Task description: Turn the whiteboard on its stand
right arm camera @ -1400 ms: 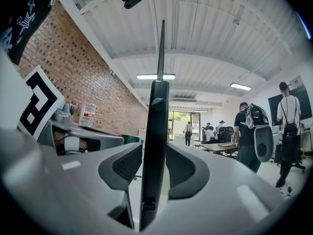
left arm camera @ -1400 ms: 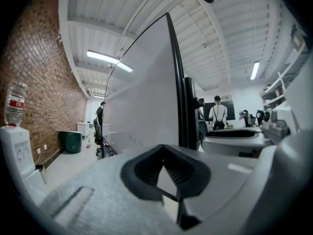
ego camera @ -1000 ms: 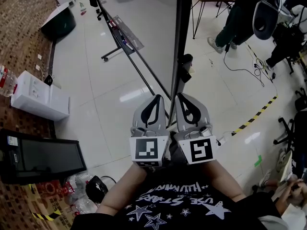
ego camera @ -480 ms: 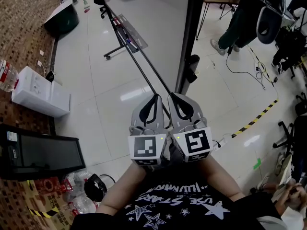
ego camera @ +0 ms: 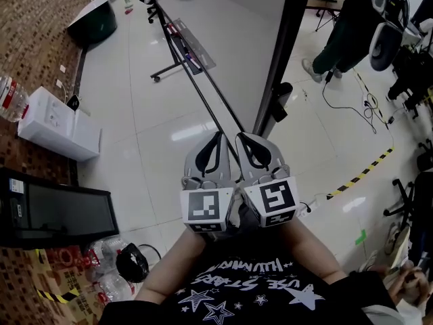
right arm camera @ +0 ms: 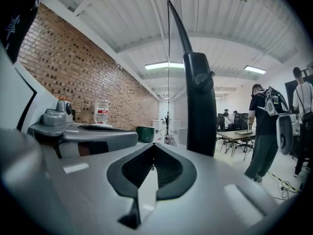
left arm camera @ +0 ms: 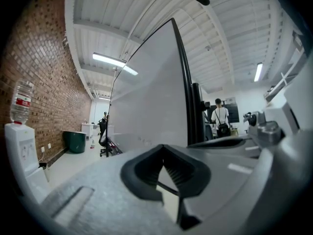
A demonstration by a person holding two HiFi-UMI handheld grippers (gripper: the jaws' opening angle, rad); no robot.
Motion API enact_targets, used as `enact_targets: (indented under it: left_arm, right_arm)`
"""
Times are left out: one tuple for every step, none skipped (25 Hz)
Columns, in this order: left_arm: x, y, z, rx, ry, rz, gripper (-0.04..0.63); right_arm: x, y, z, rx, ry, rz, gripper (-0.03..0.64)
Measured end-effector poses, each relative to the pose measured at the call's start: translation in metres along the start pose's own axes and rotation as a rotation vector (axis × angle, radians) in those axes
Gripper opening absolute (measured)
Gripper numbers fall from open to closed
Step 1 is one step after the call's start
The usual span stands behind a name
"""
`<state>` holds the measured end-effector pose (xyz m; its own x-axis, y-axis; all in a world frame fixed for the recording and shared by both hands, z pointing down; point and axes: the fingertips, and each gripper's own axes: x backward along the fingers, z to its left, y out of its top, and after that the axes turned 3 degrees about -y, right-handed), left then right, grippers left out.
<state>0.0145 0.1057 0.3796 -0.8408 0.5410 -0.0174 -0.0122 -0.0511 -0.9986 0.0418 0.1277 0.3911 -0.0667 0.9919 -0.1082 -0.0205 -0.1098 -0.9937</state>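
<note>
The whiteboard (ego camera: 223,19) is seen from above as a pale grey panel whose black edge frame (ego camera: 281,53) runs down to the stand's post with a black knob (ego camera: 281,100). The stand's floor bars (ego camera: 203,93) and a marker tray (ego camera: 193,46) lie to the left. My left gripper (ego camera: 218,137) and right gripper (ego camera: 242,139) sit side by side, both shut and empty, just short of the post's foot. In the left gripper view the whiteboard (left arm camera: 146,102) stands ahead of the left gripper (left arm camera: 164,151). In the right gripper view the post (right arm camera: 200,106) rises beyond the right gripper (right arm camera: 154,146).
A white water dispenser (ego camera: 57,131) and a black monitor (ego camera: 57,215) stand at the left by the brick wall, with a green bin (ego camera: 91,22) further back. A person (ego camera: 345,26) stands at the right near a table. Cables and striped floor tape (ego camera: 358,171) run there.
The whiteboard's black edge and post have swung to the right in the head view. My right gripper has closed in against the left one; both stay shut.
</note>
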Motion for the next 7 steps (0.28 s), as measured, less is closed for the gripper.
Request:
enact_targets:
  left_arm:
    - [0.000,-0.002,0.003,-0.005,0.008,0.002,0.006]
    - [0.000,-0.003,0.006,-0.010,0.016,0.004,0.006]
    - [0.001,-0.004,0.008,-0.014,0.023,0.005,0.006]
    - [0.002,-0.005,0.011,-0.017,0.028,0.005,0.006]
    - [0.003,-0.004,0.013,-0.016,0.032,0.004,0.006]
    - [0.005,-0.003,0.014,-0.015,0.035,0.002,0.006]
    - [0.006,-0.002,0.016,-0.015,0.038,0.001,0.006]
  right_arm:
    - [-0.001,0.000,0.001,-0.002,0.005,0.001,0.009]
    - [-0.002,0.000,0.002,-0.004,0.010,0.002,0.009]
    - [-0.003,0.000,0.003,-0.004,0.015,0.002,0.009]
    - [-0.003,0.000,0.006,-0.001,0.019,0.002,0.009]
    - [-0.003,0.001,0.008,0.001,0.023,0.002,0.009]
    - [-0.003,0.002,0.010,0.004,0.027,0.001,0.009]
    - [-0.003,0.002,0.013,0.007,0.031,0.001,0.009]
